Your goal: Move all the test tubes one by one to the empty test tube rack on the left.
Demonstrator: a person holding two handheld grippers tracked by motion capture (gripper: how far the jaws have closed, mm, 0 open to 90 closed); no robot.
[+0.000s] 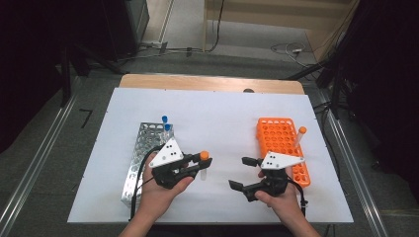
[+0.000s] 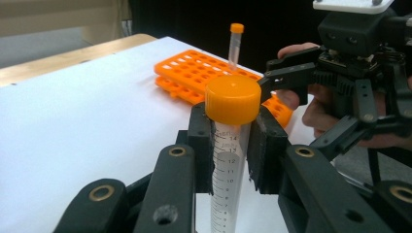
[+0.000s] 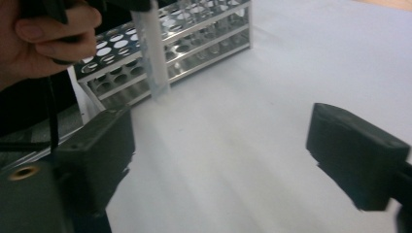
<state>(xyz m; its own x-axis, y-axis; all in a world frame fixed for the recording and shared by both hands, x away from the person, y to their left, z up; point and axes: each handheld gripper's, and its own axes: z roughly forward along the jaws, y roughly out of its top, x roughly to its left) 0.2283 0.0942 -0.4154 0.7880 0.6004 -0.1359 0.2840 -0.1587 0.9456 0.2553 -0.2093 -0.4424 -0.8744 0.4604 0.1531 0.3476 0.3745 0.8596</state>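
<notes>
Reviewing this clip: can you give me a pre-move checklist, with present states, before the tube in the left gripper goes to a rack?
1. Left gripper clamped on the clear graduated tube with orange screw cap: ok.
2. Tube upright in the jaws: ok.
3. Right gripper open, nothing between its pads: ok.
4. Right gripper apart from the tube: ok.
5. Free holes in the perforated metal rack: ok.
6. Free holes in the orange plastic rack: ok.

Orange-capped clear tube (image 2: pixel 228 145), orange rack (image 1: pixel 282 143), silver rack (image 1: pixel 143 148), white tabletop (image 1: pixel 212 128)
</notes>
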